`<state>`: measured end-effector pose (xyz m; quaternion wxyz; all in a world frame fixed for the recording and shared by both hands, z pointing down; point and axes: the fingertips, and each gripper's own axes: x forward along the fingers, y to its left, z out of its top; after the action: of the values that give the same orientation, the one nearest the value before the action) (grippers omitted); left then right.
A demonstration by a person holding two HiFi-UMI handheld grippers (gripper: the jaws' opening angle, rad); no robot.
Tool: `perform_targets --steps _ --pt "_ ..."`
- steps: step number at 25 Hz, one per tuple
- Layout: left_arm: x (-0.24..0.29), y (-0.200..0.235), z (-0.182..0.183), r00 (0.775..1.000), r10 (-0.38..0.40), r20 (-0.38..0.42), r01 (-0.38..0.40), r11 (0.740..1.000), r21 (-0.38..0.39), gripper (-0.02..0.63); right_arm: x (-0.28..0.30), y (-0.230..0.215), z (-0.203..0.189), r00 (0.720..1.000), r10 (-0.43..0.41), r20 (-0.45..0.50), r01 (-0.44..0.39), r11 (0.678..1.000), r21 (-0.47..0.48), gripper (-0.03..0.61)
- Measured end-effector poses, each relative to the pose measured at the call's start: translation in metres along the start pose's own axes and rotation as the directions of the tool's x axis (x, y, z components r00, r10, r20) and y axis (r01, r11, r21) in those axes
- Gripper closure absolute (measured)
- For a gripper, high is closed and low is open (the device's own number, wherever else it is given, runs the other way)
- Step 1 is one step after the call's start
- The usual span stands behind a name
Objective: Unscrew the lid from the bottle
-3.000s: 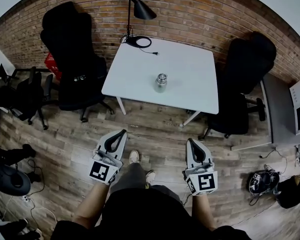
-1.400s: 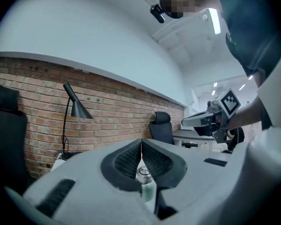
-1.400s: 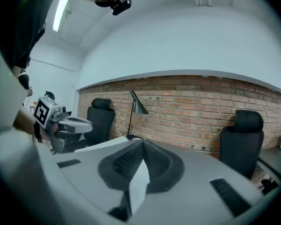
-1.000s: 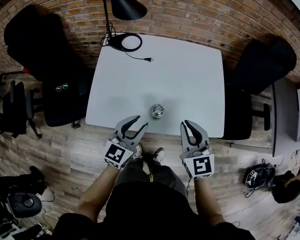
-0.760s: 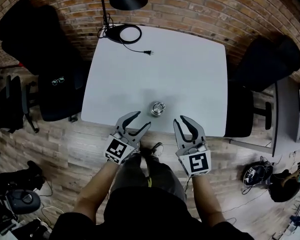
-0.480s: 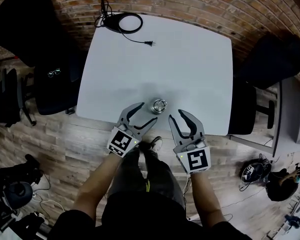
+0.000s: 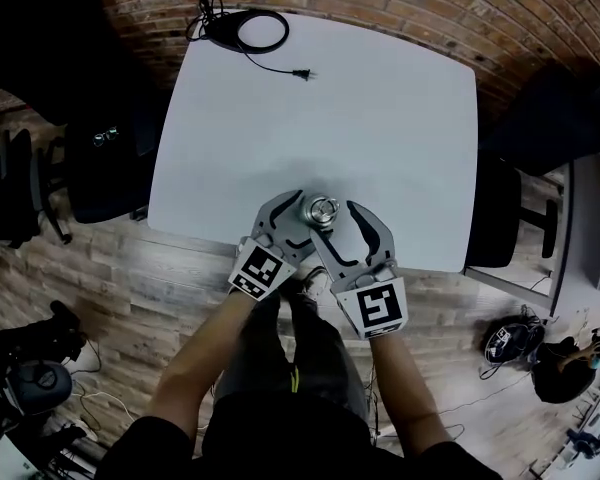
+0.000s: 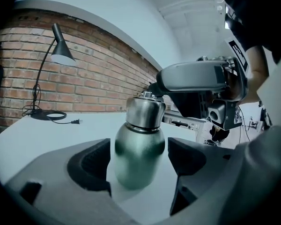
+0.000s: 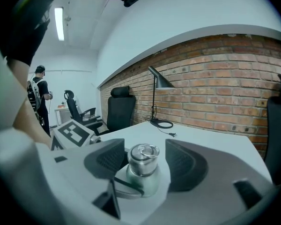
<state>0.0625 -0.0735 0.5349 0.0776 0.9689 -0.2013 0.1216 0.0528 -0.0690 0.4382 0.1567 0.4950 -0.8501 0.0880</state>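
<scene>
A small steel bottle with a ring-topped lid stands near the front edge of the white table. My left gripper reaches in from the left at the height of its body. In the left gripper view the green-tinted body sits between the pads with a gap on each side, and the jaws are opening. My right gripper comes in higher. Its jaws are opening too, and the lid stands between its pads untouched.
A black desk lamp's round base and a loose plug lie at the table's far left. Black office chairs stand to the left and right. A person stands far off in the right gripper view.
Both grippers have moved forward from the table's front edge to either side of the bottle. Their jaws have spread wider. The head camera has come closer over the table.
</scene>
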Motion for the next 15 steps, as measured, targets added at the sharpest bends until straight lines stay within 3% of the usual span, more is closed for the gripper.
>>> perform_targets --steps 15 --pt "0.013 0.001 -0.004 0.999 0.015 0.035 -0.015 1.0 0.002 0.251 0.03 0.005 -0.023 0.999 0.018 -0.041 -0.019 1.0 -0.022 0.296"
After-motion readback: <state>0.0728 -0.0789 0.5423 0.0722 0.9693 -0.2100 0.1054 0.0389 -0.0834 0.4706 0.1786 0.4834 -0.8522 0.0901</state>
